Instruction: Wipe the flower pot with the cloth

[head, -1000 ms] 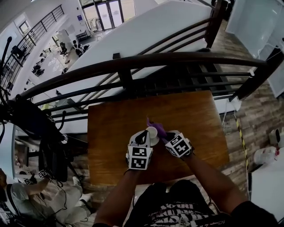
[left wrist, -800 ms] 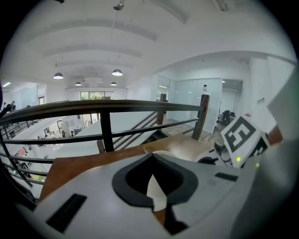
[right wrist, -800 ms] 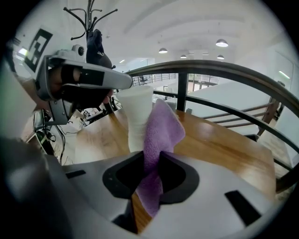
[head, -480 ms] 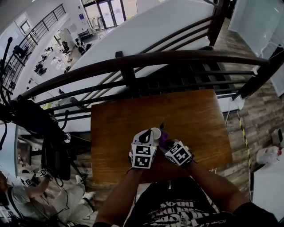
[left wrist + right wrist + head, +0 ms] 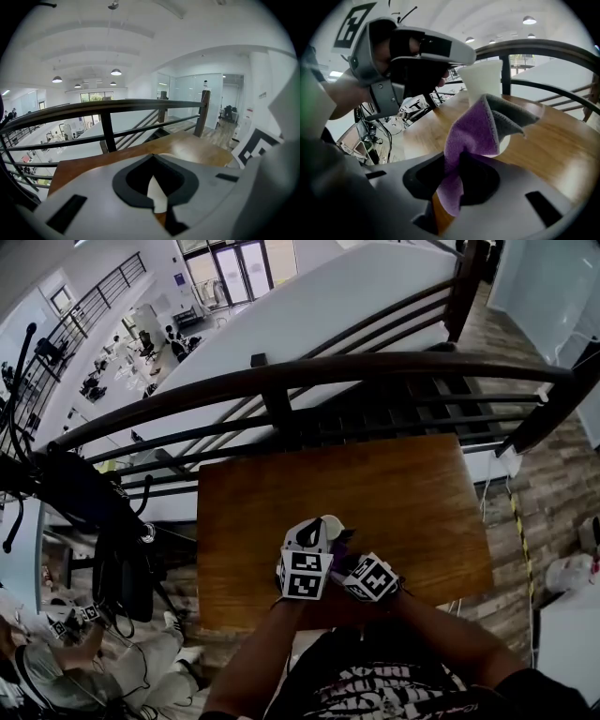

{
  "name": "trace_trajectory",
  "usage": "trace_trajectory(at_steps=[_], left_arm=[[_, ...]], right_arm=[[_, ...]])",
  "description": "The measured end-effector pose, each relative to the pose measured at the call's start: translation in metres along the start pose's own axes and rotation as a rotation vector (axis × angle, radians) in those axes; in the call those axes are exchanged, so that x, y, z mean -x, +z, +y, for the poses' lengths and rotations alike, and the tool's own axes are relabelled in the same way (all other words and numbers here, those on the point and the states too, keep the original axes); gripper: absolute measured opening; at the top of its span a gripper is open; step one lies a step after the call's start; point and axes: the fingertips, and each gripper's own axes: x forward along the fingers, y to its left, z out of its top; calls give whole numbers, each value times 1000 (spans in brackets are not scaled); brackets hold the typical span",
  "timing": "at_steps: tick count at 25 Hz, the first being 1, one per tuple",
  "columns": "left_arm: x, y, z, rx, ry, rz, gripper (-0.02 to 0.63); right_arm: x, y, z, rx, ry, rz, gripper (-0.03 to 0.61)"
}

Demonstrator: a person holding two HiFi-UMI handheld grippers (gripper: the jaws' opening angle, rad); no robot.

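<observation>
Pinching a purple cloth (image 5: 472, 133) between narrow jaws, the right gripper (image 5: 345, 554) lays the cloth's free fold against the side of the white flower pot (image 5: 484, 80). The left gripper (image 5: 314, 531) has its jaws closed on the pot's wall and holds it over the wooden desk (image 5: 403, 488), near the desk's front edge. A dark railing (image 5: 281, 381) runs behind.
</observation>
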Motion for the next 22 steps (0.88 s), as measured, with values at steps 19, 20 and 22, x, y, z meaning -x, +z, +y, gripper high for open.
trace_trajectory(at_steps=[19,20,22], left_arm=[[1,-2,-18,-34,-38,14,-2],[2,-1,-18,-28,-38,18,-2],[3,-2,-17,-7,-41,32,-2]], right_arm=[[27,-18,-52,-12,-78,38,71],[29,-12,-59,-3,-91,39,71],[30,1,-71,28,-113,35,71]])
